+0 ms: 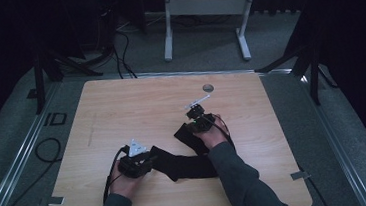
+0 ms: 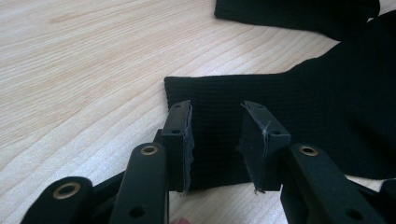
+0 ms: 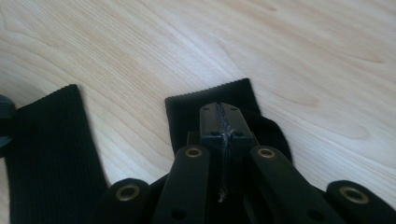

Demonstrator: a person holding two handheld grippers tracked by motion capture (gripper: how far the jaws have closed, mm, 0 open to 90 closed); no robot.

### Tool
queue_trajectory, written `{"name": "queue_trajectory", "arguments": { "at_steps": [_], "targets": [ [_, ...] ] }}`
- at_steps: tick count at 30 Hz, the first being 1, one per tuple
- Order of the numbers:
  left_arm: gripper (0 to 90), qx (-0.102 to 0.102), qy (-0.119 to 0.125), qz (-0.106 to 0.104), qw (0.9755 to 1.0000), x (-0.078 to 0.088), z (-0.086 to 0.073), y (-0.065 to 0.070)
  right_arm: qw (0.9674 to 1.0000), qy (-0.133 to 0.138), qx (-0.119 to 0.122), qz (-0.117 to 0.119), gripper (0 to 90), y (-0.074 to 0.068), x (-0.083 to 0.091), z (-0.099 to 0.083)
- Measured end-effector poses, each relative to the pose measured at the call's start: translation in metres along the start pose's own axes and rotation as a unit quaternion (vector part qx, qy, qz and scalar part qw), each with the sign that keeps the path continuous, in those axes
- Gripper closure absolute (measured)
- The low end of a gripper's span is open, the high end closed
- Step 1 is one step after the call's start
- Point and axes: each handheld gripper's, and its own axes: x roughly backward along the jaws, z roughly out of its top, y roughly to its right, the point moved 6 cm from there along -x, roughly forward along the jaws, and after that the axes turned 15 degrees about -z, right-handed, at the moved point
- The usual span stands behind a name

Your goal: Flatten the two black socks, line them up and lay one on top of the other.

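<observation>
Two grippers, one black sock on the tabletop

One black sock (image 1: 186, 160) lies mid-tabletop (image 1: 121, 103), bent between both hands. Right gripper (image 3: 223, 122): jaws fully closed, pinching the sock's ribbed cuff. Left gripper (image 2: 215, 140): jaws partly open, straddling the sock's other end, pads not pressing. Bare wood all round, edges well apart. No containers.

A wooden table (image 1: 121, 108) bears a small grey disc (image 1: 207, 87) near its far edge. Beyond it, a white desk frame (image 1: 203, 11) stands on grey carpet (image 1: 191, 52), with black cables (image 1: 122, 50) beside it.
</observation>
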Motion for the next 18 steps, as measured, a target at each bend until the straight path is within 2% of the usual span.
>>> {"name": "queue_trajectory", "arguments": {
  "at_steps": [8,12,13,18],
  "targets": [
    [64.2,-0.003,-0.004,0.0,1.0,-0.001,-0.001,0.002,0.9988,0.044,-0.022,-0.007,89.6,0.023,0.032,-0.014],
    [64.2,-0.004,-0.005,0.001,1.0,-0.001,-0.001,0.002,0.9982,0.051,-0.031,-0.008,89.7,0.03,0.04,-0.024],
    [64.2,-0.004,-0.004,0.001,1.0,-0.001,-0.001,0.002,0.9977,0.055,-0.038,-0.009,89.7,0.036,0.045,-0.031],
    [64.2,-0.004,-0.005,0.001,1.0,-0.002,-0.001,0.003,0.9968,0.061,-0.044,-0.026,89.7,0.045,0.051,-0.042]
  ]
}}
